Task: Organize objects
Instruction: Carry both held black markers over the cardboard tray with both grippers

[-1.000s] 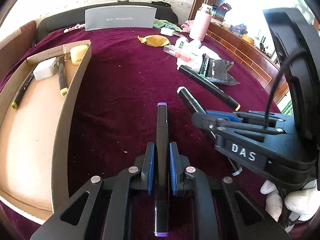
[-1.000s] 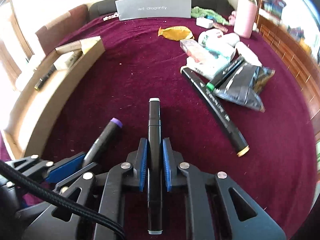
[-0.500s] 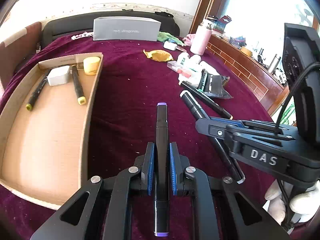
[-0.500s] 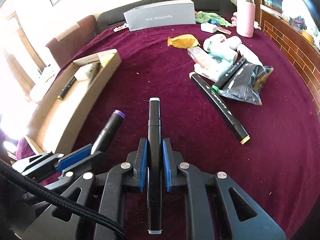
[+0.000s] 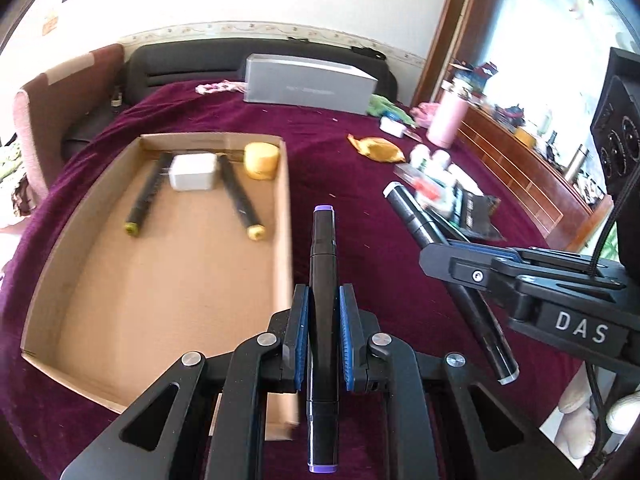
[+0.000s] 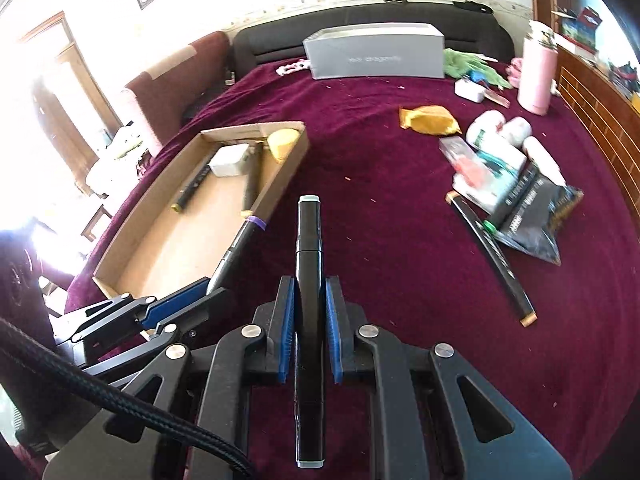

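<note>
- My left gripper is squeezed tight on a black marker with purple ends. The blue pads press on both sides of it.
- That marker sticks out past my pads in front and behind. Its front tip hangs in the air just beside the right wall of the cardboard tray.
- My right gripper is squeezed tight on a black marker with pale grey ends. It points straight ahead over the dark red cloth.
- From my left camera I see the right gripper off to the right side, with its marker slanting up and to the left.
- From my right camera I see the left gripper low on the left, with the purple tip near the tray's edge.
- Inside the tray, at the far end, lie two black markers with yellow tips, a small white box between them, and a round yellow thing in the far right corner.
- The rest of the tray floor is bare brown card.
- On the cloth to the right lies a long black marker with an orange tip, flat and well apart from the tray.
- Just beside it is a dark shiny bag and a heap of small packets, too blurry for me to name.
- Farther back sit a yellow wrapper, a pink bottle standing up, and a long grey box.
</note>
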Demonstrator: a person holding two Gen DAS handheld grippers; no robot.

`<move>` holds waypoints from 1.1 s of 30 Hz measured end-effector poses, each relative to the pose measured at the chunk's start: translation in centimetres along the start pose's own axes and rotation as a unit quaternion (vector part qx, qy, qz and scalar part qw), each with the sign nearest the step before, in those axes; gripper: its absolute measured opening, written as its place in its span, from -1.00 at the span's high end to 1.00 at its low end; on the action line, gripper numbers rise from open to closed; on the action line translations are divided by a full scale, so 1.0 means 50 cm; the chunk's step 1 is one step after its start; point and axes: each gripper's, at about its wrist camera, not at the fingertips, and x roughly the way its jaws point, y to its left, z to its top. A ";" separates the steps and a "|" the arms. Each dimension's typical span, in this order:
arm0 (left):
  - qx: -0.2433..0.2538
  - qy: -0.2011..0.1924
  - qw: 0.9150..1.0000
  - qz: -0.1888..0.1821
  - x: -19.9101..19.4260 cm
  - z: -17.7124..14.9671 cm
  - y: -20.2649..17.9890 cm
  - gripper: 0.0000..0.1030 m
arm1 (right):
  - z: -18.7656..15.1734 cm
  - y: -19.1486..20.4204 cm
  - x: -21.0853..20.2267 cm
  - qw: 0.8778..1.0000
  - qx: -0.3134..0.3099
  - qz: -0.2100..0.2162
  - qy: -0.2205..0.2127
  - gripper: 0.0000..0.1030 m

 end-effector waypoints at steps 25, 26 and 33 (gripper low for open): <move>-0.044 -0.010 0.994 0.102 0.032 0.089 0.271 0.78 | 0.132 0.229 0.153 0.996 -0.068 0.054 0.033 0.75; -0.045 -0.007 0.994 0.104 0.037 0.093 0.279 0.78 | 0.137 0.231 0.163 0.996 -0.065 0.057 0.037 0.75; -0.048 0.017 0.993 0.104 0.072 0.104 0.309 0.78 | 0.142 0.229 0.224 0.995 -0.047 0.060 0.063 0.75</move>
